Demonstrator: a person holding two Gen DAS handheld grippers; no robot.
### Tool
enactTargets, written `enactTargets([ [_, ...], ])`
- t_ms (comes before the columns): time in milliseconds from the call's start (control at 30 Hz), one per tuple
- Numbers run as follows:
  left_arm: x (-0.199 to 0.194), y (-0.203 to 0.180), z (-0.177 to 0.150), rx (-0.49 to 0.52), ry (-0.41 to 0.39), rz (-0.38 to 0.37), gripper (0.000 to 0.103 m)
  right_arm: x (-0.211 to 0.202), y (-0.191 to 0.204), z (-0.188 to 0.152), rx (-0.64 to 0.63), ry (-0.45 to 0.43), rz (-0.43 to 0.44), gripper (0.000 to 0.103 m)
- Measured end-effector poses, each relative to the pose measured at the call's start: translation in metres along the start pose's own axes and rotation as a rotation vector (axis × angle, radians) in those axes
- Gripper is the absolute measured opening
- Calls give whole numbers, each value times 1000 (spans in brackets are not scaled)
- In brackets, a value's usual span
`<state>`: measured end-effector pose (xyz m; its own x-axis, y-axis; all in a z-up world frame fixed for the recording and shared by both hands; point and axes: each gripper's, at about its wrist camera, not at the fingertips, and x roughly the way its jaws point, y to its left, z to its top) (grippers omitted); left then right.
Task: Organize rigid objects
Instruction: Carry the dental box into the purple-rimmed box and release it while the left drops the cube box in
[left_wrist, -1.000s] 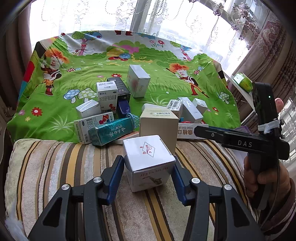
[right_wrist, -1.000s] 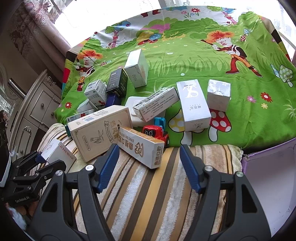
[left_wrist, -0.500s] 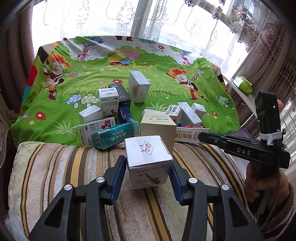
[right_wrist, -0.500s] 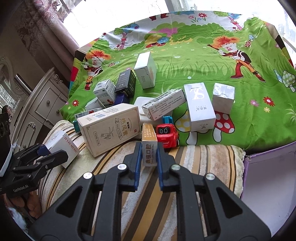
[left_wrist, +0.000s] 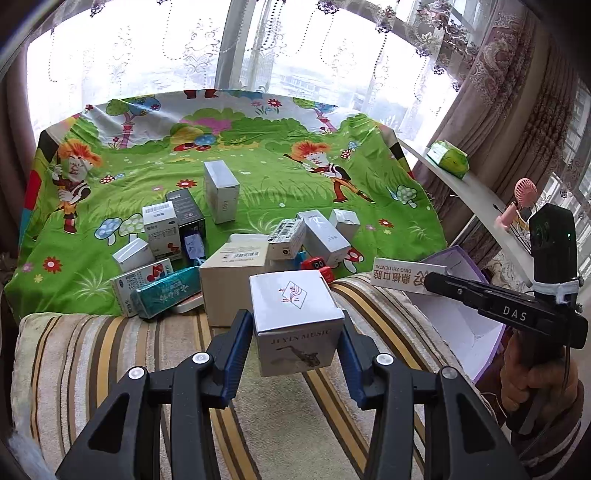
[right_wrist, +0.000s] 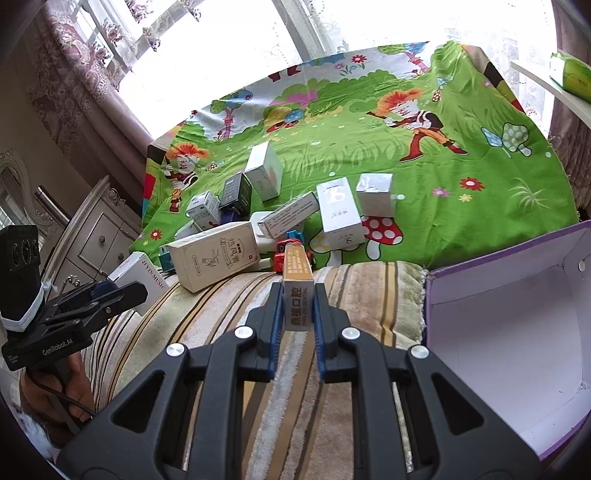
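Early stage, by the look of it. Most boxes lie loose in a heap on the green cartoon cloth (left_wrist: 258, 177): a large cream carton (right_wrist: 216, 254), a teal box (left_wrist: 166, 291), a black box (left_wrist: 186, 214), several white cartons, and a red toy car (right_wrist: 286, 254) half hidden behind them.

Two items are in hand, none visibly sorted.
- Left gripper (left_wrist: 293, 334): jaws about half open, pads pressed on both sides of the white "JIYIN MUSIC" cube box (left_wrist: 295, 321). The box is held above the striped cushion (left_wrist: 110, 354), just in front of the heap.
- Right gripper (right_wrist: 297, 328): jaws close together, clamped on the narrow dental box (right_wrist: 297, 291), gold-topped with red characters. It is held end-on above the cushion, near the purple box.

Container: one purple-walled box (right_wrist: 498, 258) with a white inside sits at the right of the cushion, open at the top. The part of its interior in view is bare; the near corner runs out of frame, so I cannot vouch for all of it.

Left to do, as I judge it: put both held boxes away, likely in the purple box, then work through the heap.
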<state>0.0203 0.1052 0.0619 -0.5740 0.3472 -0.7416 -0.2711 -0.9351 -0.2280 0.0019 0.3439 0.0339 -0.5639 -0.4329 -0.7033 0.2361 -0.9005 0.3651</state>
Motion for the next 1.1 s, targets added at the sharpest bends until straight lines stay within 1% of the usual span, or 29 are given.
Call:
enactTargets([
  [267, 24, -65, 10, 114, 69, -144, 46, -47, -51, -18, 82, -60, -158, 19],
  [400, 35, -103, 14, 182, 96, -204, 46, -63, -71, -26, 95, -82, -273, 19],
  [600, 57, -151, 16, 252, 145, -295, 47, -78, -98, -35, 147, -89, -363, 19],
  [667, 65, -160, 17, 257, 166, -298, 49, -81, -106, -38, 169, -81, -369, 19],
  [733, 69, -164, 17, 257, 174, -297, 53, -85, -111, -41, 182, -82, -386, 19],
  [800, 68, -164, 15, 263, 173, -293, 62, -88, -116, -43, 192, -78, -414, 20],
  [867, 66, -163, 14, 265, 161, -281, 66, -90, -123, -45, 208, -70, -423, 20],
  [967, 60, -157, 14, 246, 139, -265, 66, -92, -129, -46, 232, -64, -422, 20],
  [1033, 56, -150, 15, 237, 108, -264, 66, -94, -127, -45, 224, -69, -425, 22],
  [1067, 53, -147, 15, 232, 95, -268, 66, -95, -125, -44, 216, -72, -432, 28],
  [1100, 51, -143, 15, 225, 85, -272, 66, -96, -122, -43, 204, -79, -439, 40],
])
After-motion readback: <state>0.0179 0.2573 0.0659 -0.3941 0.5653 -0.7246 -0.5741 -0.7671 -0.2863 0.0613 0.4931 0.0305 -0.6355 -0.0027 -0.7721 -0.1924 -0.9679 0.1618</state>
